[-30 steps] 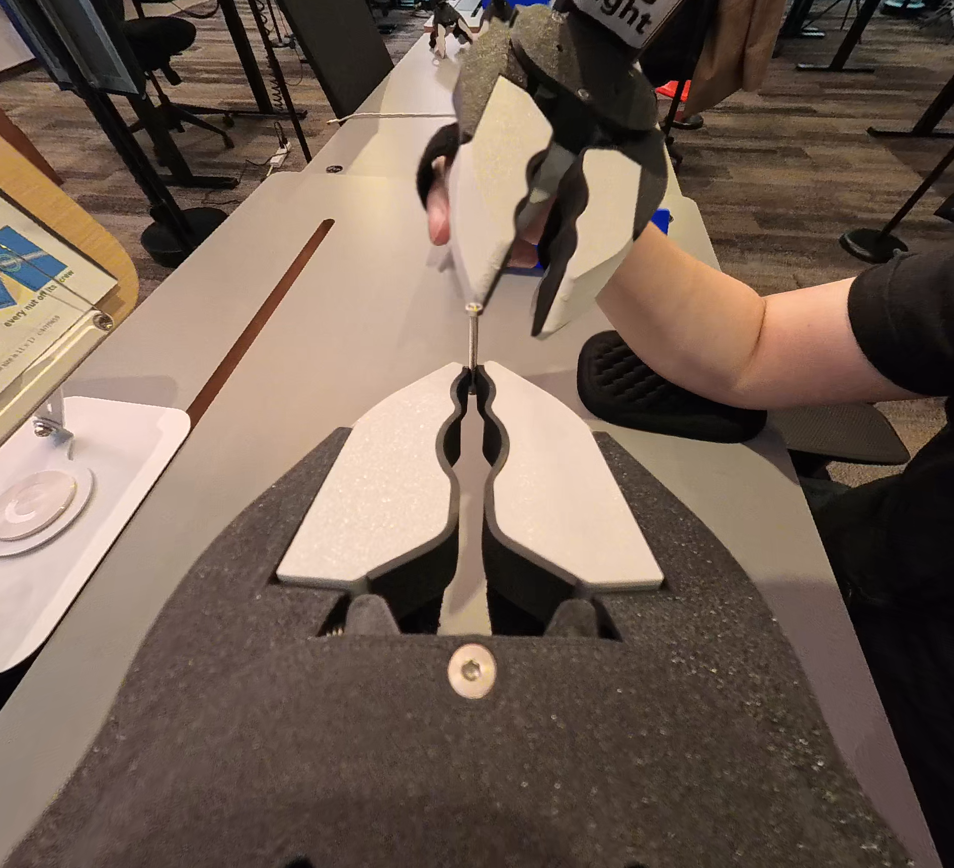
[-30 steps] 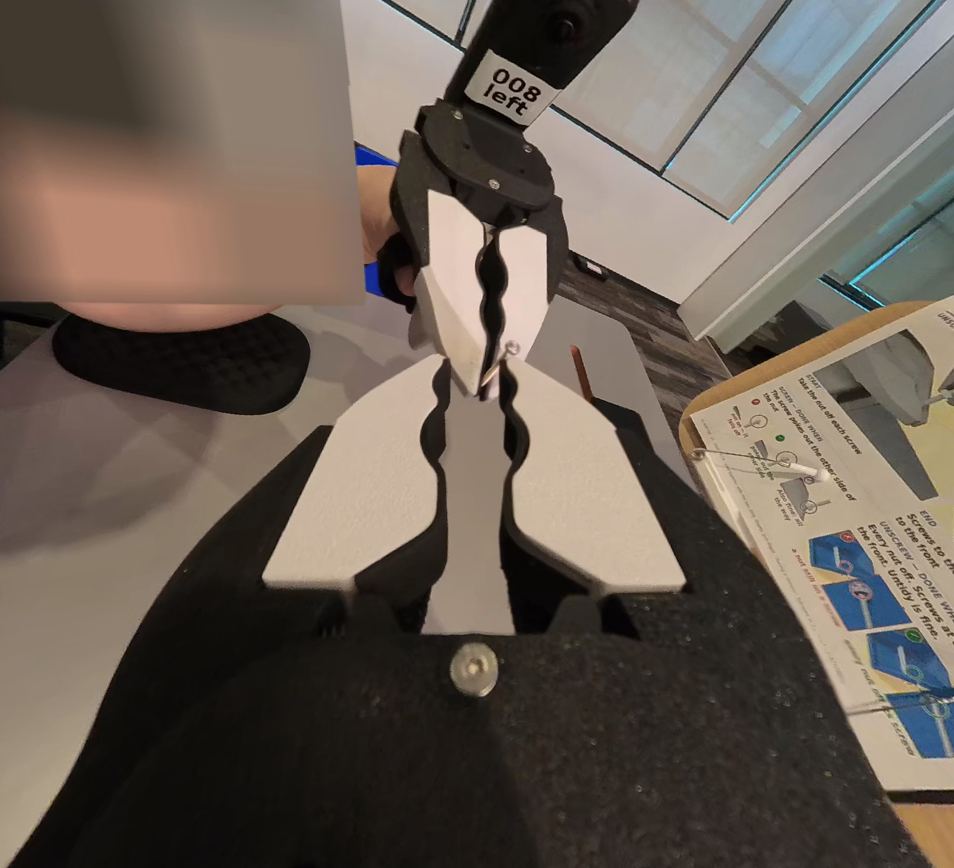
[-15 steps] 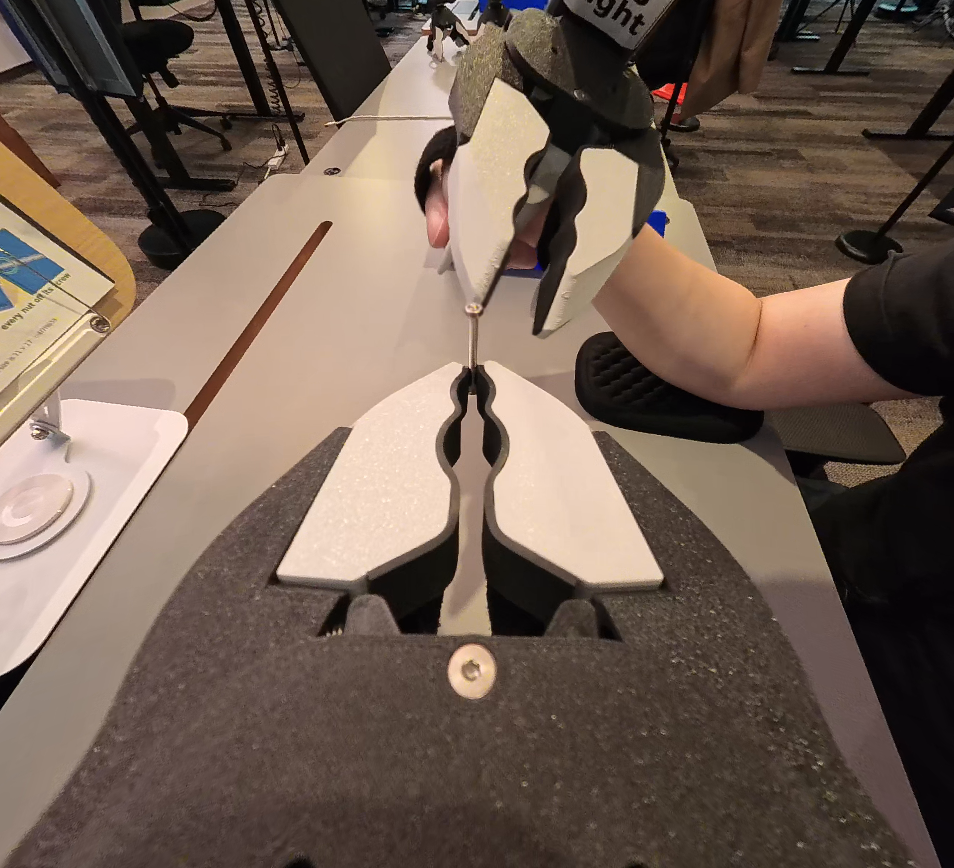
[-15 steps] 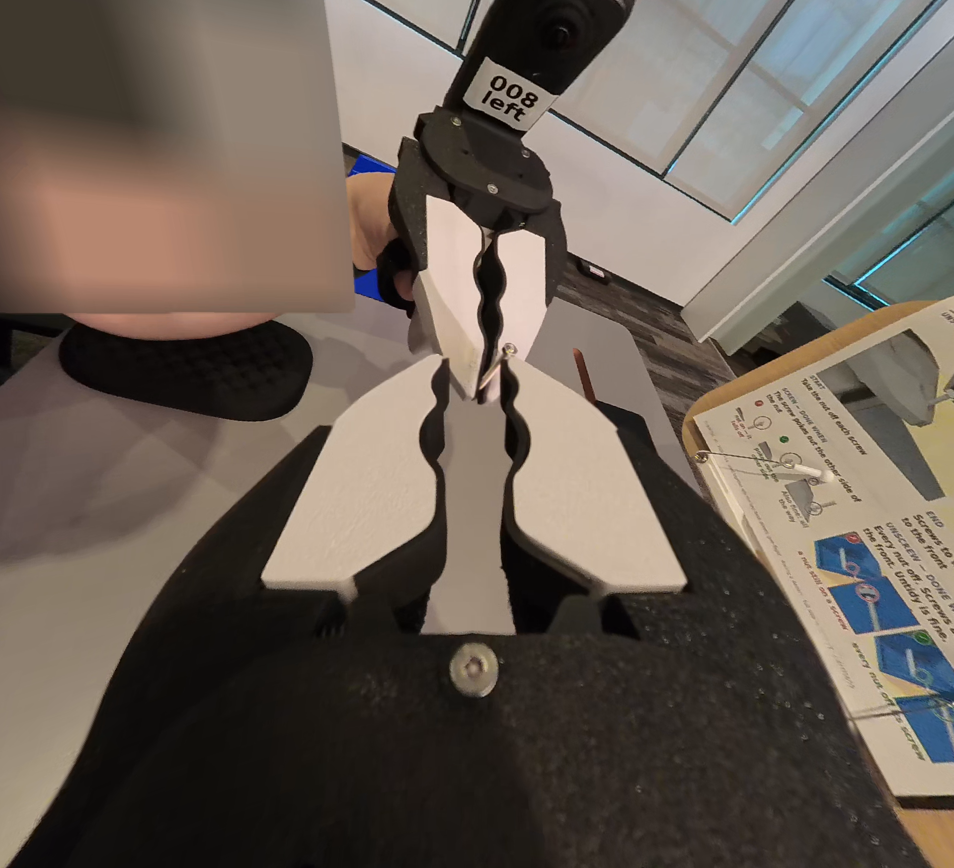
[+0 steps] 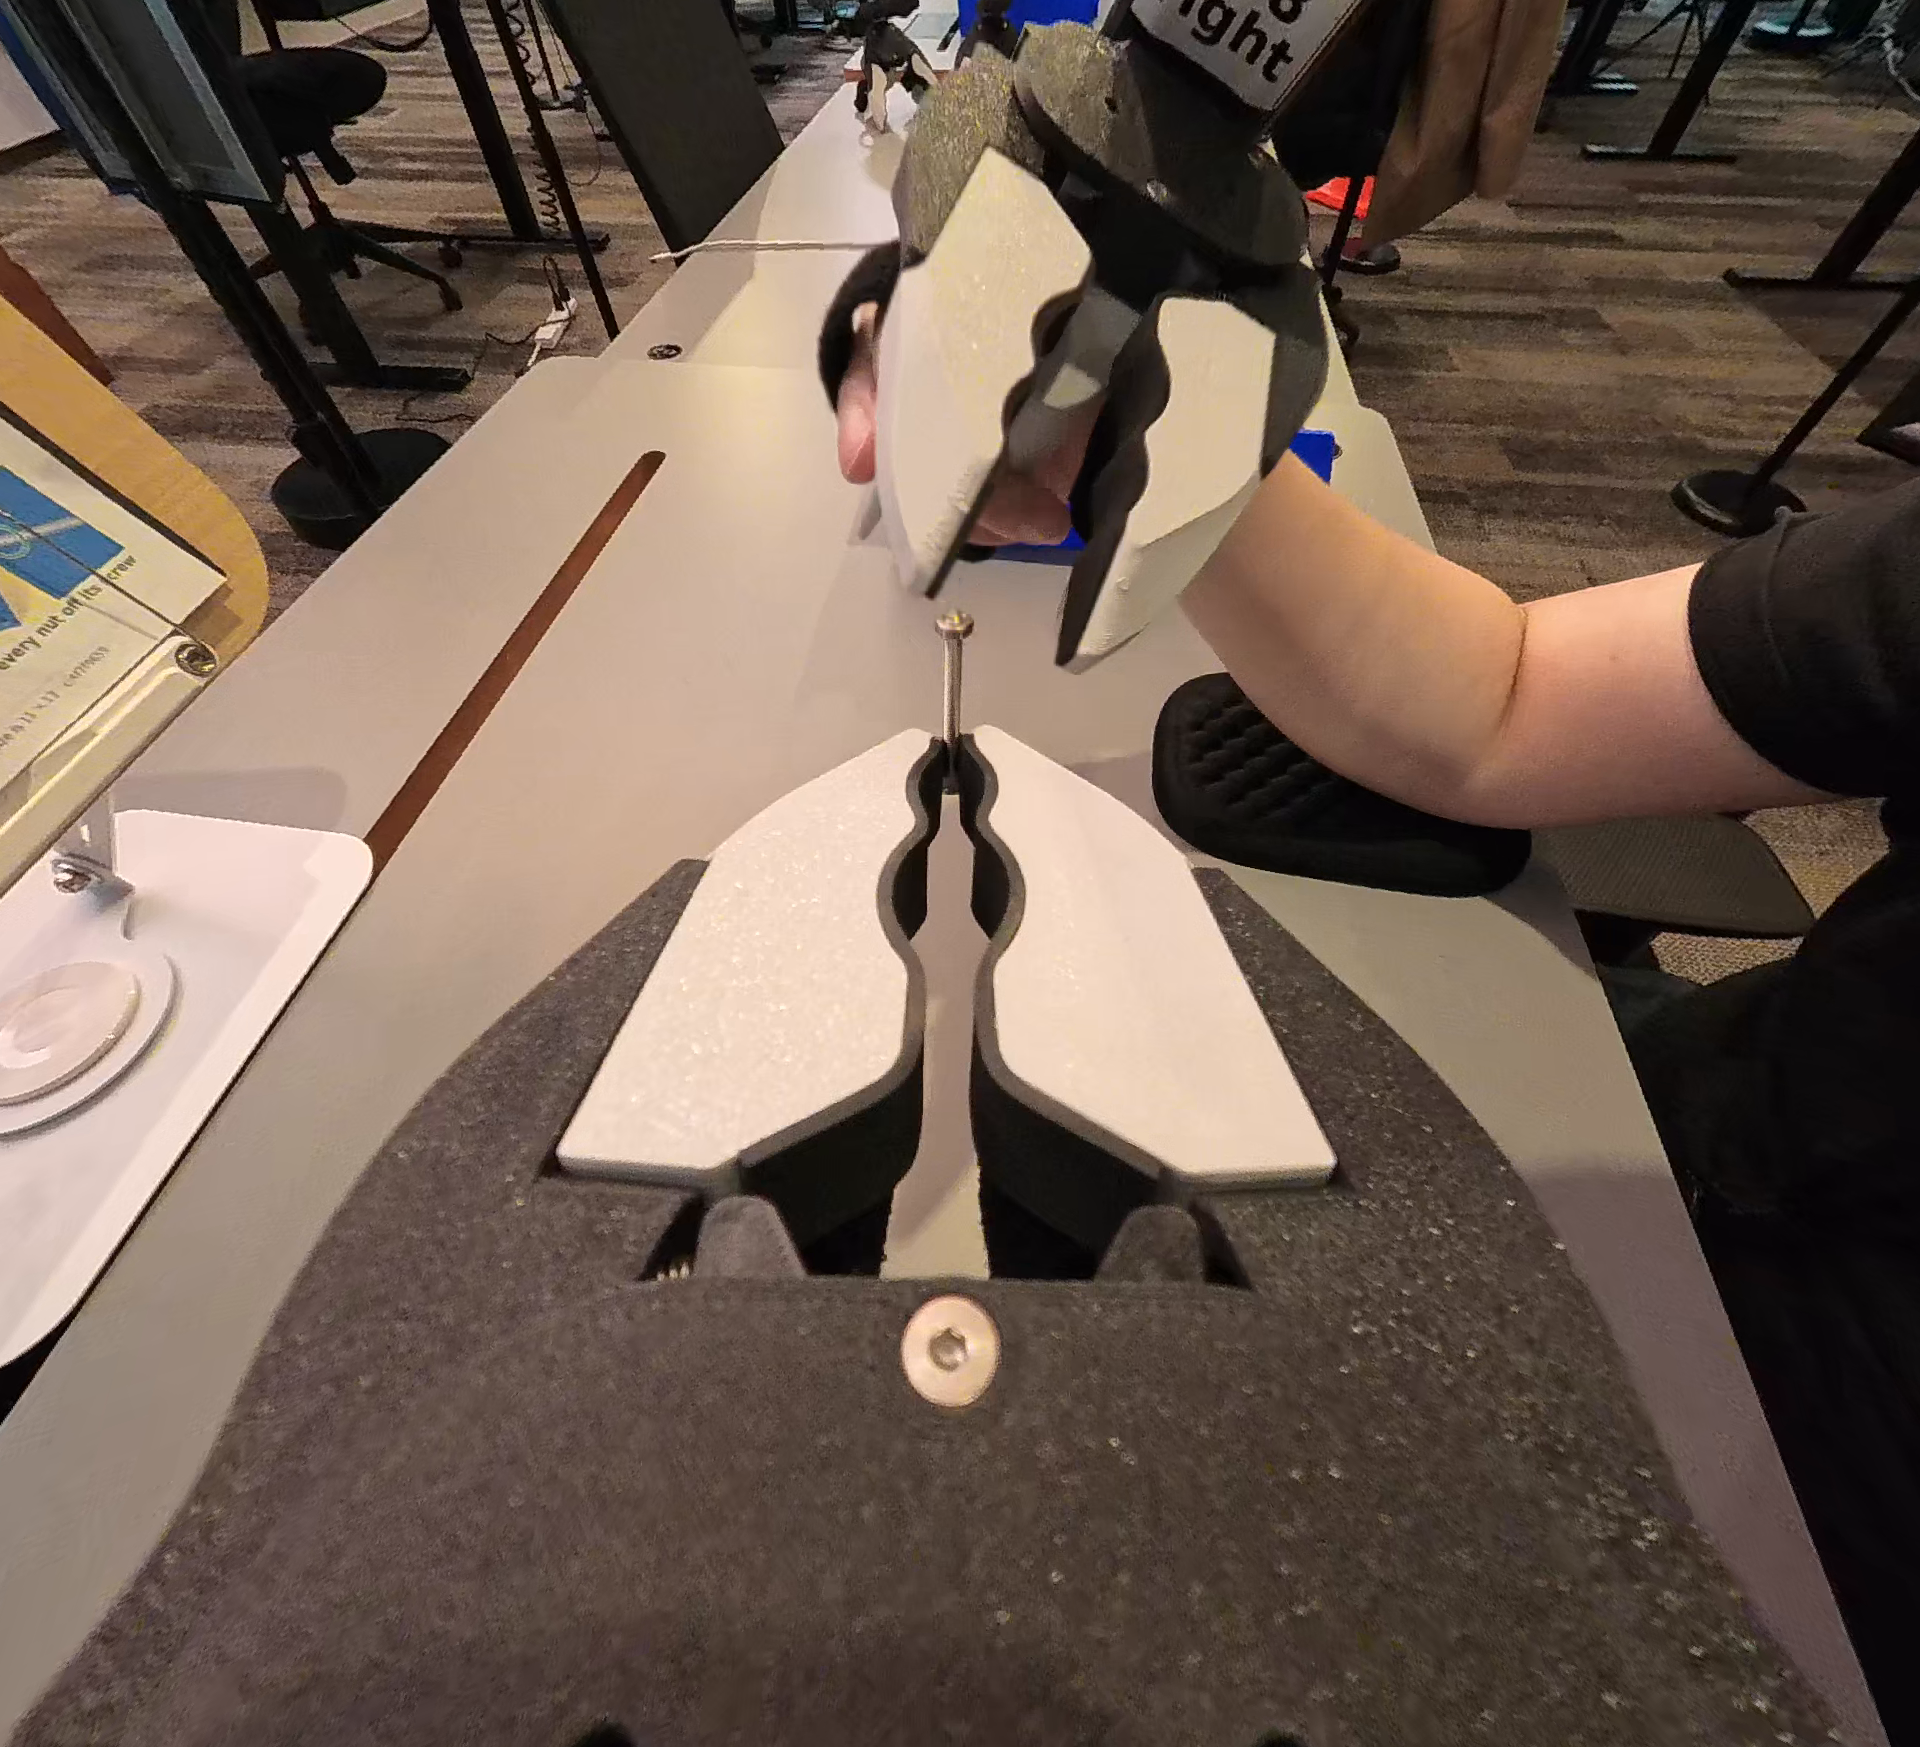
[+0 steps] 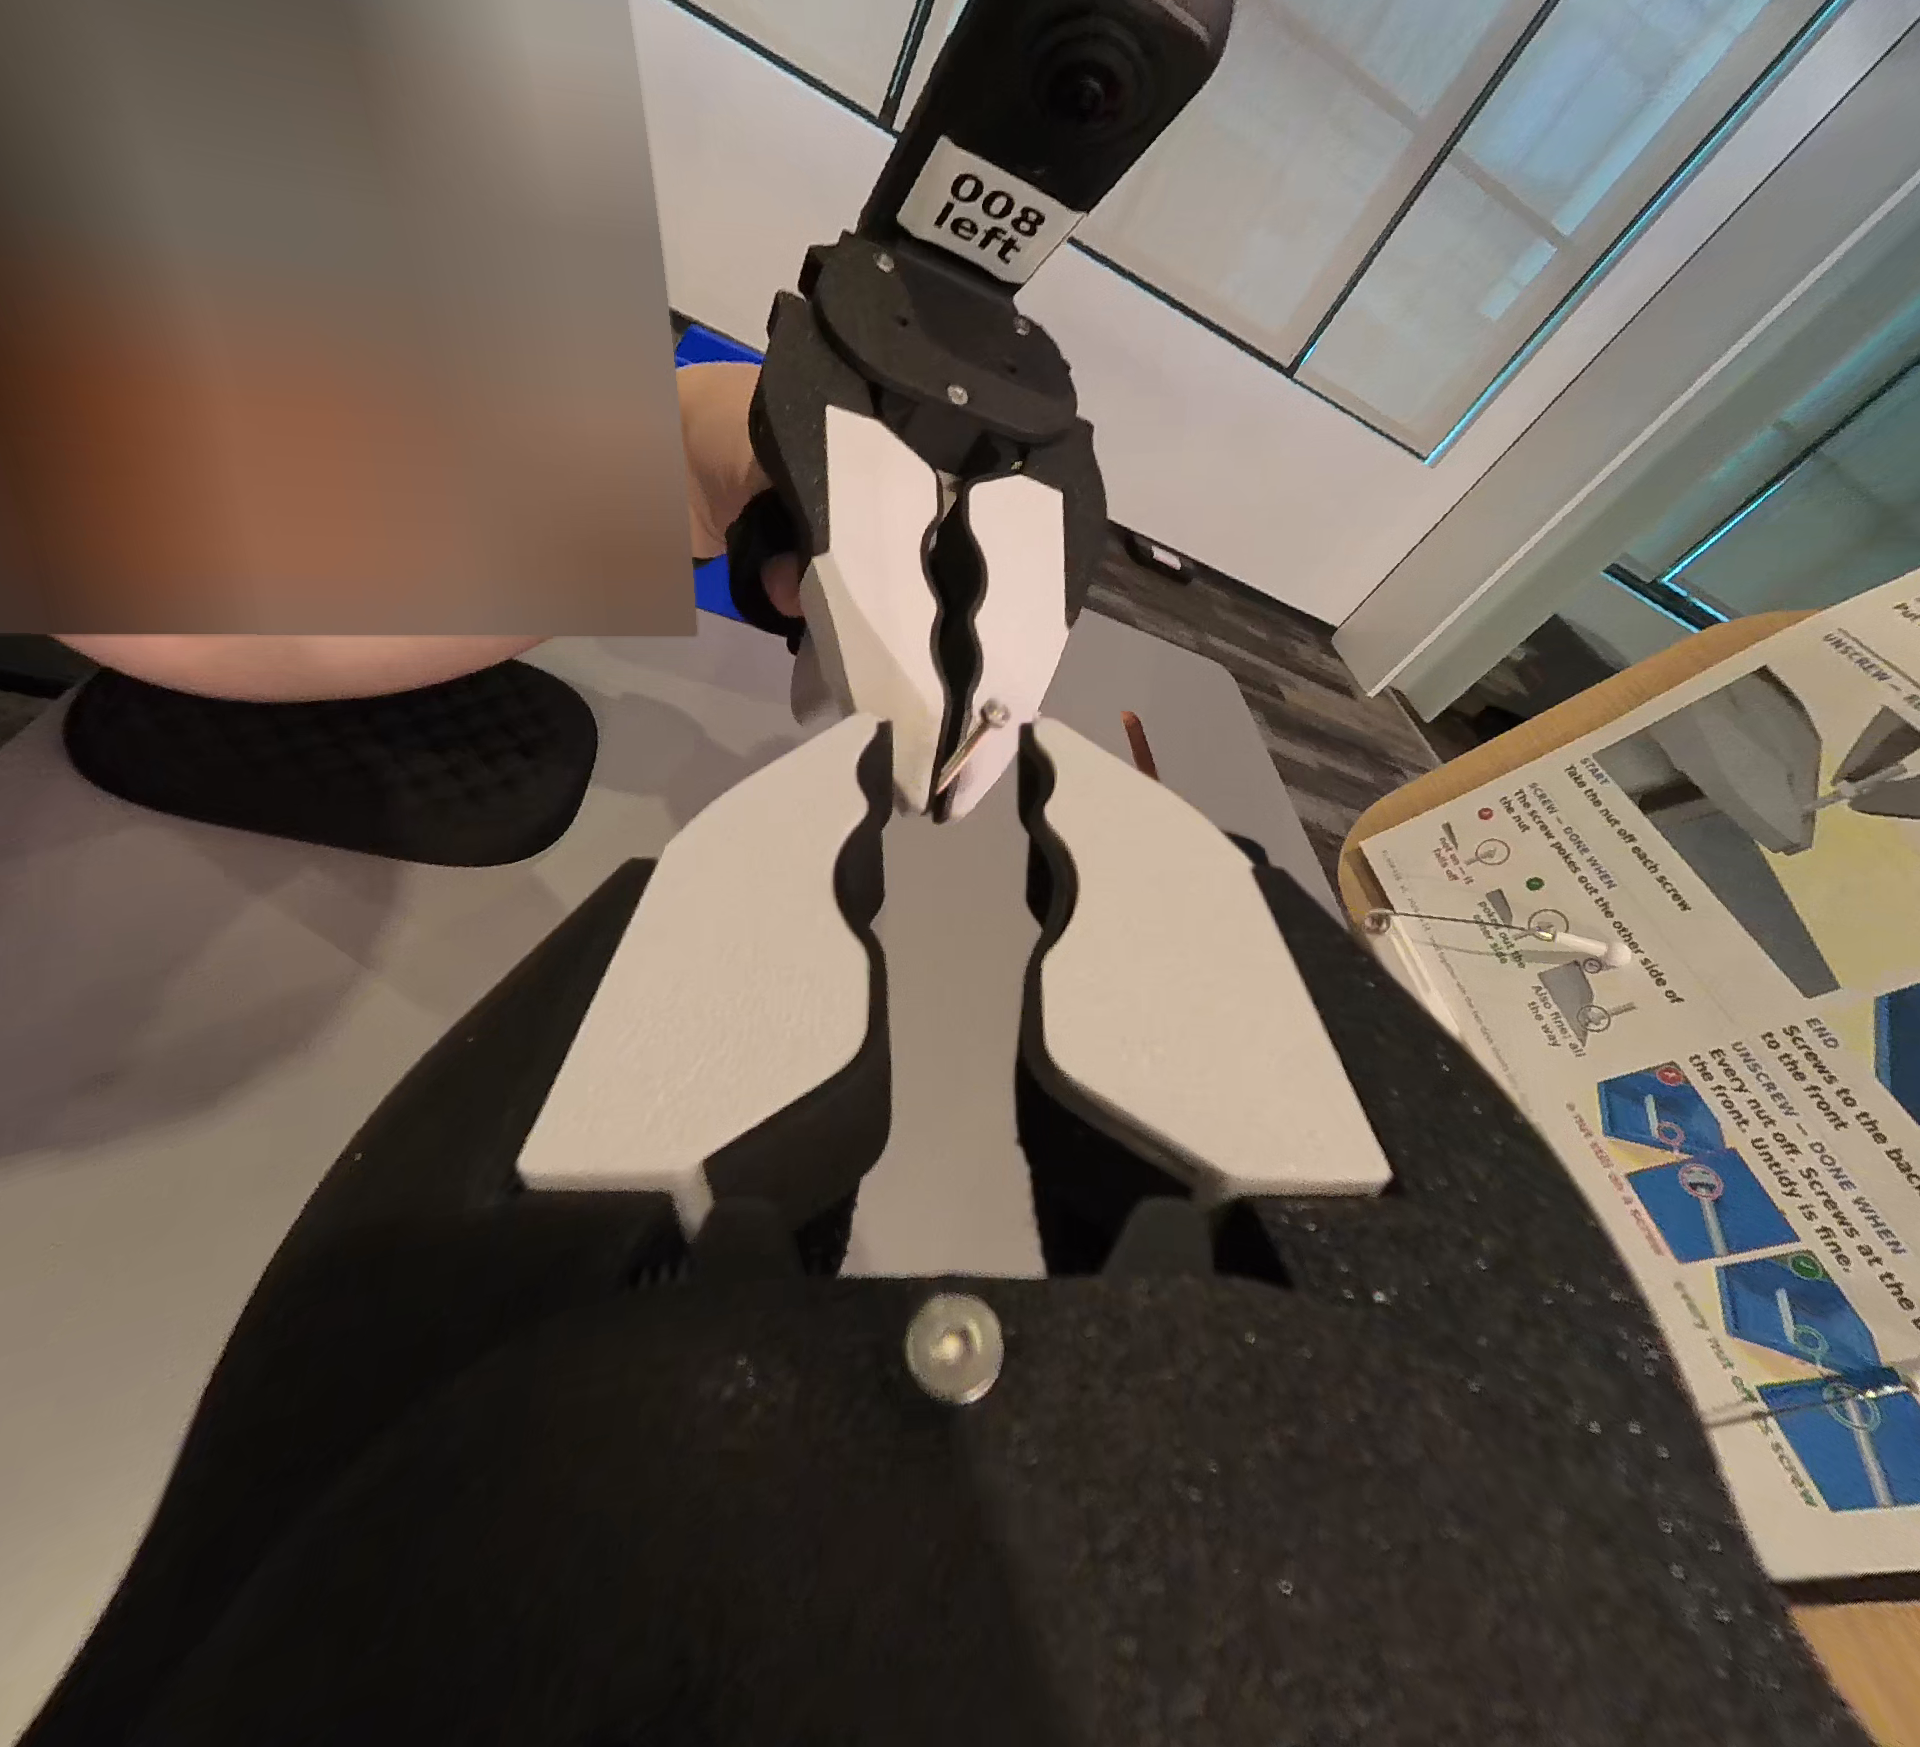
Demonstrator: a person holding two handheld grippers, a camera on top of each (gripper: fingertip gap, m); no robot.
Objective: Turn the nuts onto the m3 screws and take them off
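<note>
My left gripper (image 5: 951,743) is shut on a thin m3 screw (image 5: 950,679) that sticks straight out past its tips. The screw's far end carries a small round piece (image 5: 952,625); I cannot tell whether it is the head or a nut. My right gripper (image 5: 1003,622) is open, tilted down, its tips just above and beside that end without touching it. In the right wrist view my right gripper (image 6: 956,731) is open around the tip of the left gripper (image 6: 940,798), which holds the screw (image 6: 982,741).
A grey table (image 5: 644,617) with a brown slot (image 5: 520,648) lies below. A black wrist pad (image 5: 1330,814) supports the person's forearm. An instruction sheet on a wooden stand (image 6: 1662,1022) and a white base plate (image 5: 156,970) stand at the left. A blue bin (image 5: 1311,450) sits behind the right hand. My two grippers' fingertips are within a few centimetres of each other.
My right gripper has opened wider and lifted off the screw's far end. My left gripper has kept its hold on the screw.
</note>
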